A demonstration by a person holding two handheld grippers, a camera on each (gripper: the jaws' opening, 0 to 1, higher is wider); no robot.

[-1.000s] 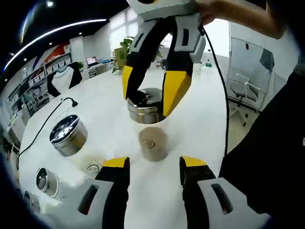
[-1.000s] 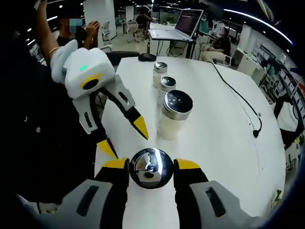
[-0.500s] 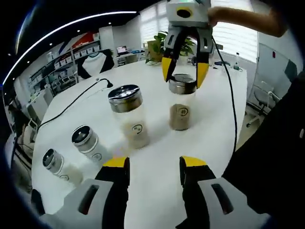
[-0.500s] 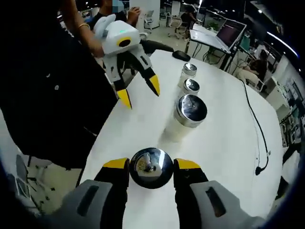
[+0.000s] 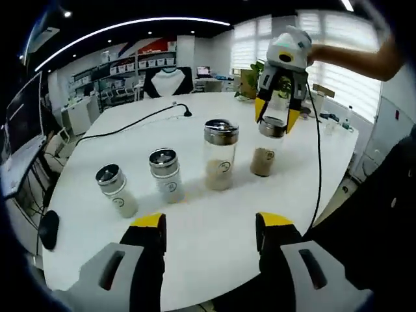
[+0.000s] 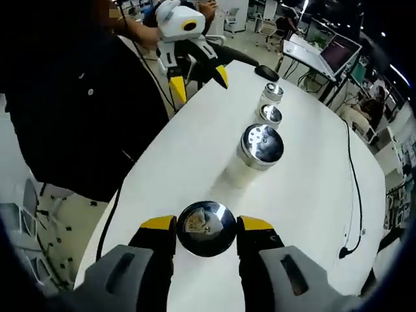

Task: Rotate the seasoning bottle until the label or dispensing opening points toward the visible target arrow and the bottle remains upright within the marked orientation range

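While our right gripper [image 6: 206,227] is grasping the seasoning bottle [image 5: 265,148] cap to turn it, our left gripper [image 5: 209,227] fingers are hanging released above the counter [image 5: 214,221].

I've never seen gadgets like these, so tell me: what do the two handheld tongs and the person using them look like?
Each of the tongs is a light grey or white body with black arms ending in yellow tips. The right tongs have a rounded white housing and trail a thin black cable. The left tongs carry a similar white housing with a yellow-ringed lens. The person wears dark clothing.
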